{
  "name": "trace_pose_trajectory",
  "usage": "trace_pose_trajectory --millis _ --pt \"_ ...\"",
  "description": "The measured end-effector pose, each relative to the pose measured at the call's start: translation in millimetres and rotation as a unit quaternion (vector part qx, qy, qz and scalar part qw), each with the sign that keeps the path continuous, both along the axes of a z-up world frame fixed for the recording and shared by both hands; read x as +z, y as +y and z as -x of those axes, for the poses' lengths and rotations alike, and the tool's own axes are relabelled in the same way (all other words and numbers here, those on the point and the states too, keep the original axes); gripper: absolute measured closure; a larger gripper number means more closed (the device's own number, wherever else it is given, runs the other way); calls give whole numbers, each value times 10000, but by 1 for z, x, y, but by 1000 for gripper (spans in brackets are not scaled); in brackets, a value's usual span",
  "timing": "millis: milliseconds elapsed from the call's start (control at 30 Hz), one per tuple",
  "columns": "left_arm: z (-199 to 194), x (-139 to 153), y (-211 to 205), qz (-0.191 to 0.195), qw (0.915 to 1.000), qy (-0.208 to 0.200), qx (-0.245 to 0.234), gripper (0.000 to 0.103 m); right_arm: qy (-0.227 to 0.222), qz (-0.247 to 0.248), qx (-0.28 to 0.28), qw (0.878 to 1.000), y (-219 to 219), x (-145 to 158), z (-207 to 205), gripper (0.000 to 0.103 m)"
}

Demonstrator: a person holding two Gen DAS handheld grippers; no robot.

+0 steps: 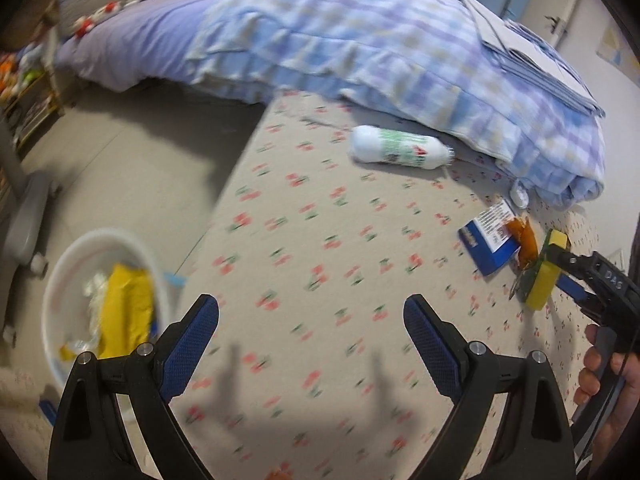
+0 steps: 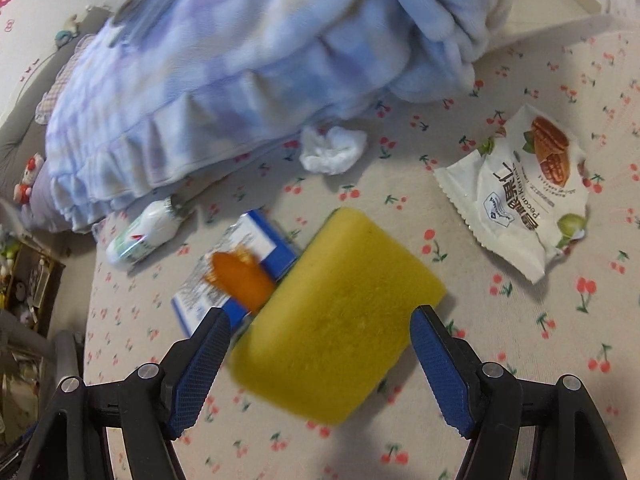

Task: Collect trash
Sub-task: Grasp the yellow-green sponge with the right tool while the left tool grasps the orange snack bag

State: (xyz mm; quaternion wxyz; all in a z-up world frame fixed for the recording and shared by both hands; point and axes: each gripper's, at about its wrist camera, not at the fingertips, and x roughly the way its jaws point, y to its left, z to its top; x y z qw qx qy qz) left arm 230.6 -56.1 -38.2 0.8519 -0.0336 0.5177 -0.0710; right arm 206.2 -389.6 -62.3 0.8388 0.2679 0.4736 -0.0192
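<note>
A cherry-print sheet [image 1: 320, 240] covers the bed across the middle of both views, with a blue and lilac checked quilt [image 1: 360, 40] heaped along the upper part of the frame. In the left wrist view, grey floor [image 1: 140, 168] fills the left side, and a white bin [image 1: 60, 280] at lower left holds a yellow wrapper [image 1: 124, 312] and crumpled paper. A shelf of toys [image 1: 24, 80] stands at the far left edge.

Trash lies scattered on the sheet: a white bottle [image 1: 400, 148] on its side at the quilt's edge, a blue box [image 1: 490, 240] at right with an orange wrapper [image 2: 240, 276] on it, a crumpled tissue [image 2: 332, 150] beside the quilt, and a pecan snack bag [image 2: 524, 196] at the right of the right wrist view.

The left gripper [image 1: 311, 320] is over the sheet, jaws apart and holding nothing. The right gripper [image 2: 320, 332] has its jaws clamped on a yellow sponge [image 2: 336, 320], just beside the blue box.
</note>
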Motion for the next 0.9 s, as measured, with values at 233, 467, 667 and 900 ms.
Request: trace_pose_trajectory --millis 233,467,667,900 --pt "-28 -9 -64 -76 9973 -150 -721 8 -38 -186 149 9997 -16 -15 -2 67" --pt "-33 -18 -116 -60 9910 -243 -1312 8 -45 -104 297 9995 -42 -3 19 72" --pt "-28 -19 -149 81 9877 -309 -1527 9 -125 -77 121 9998 -70 6 31 72" --pt "-24 -17 -183 471 9853 -255 -1621 32 -183 -2 10 9998 -93 10 41 72"
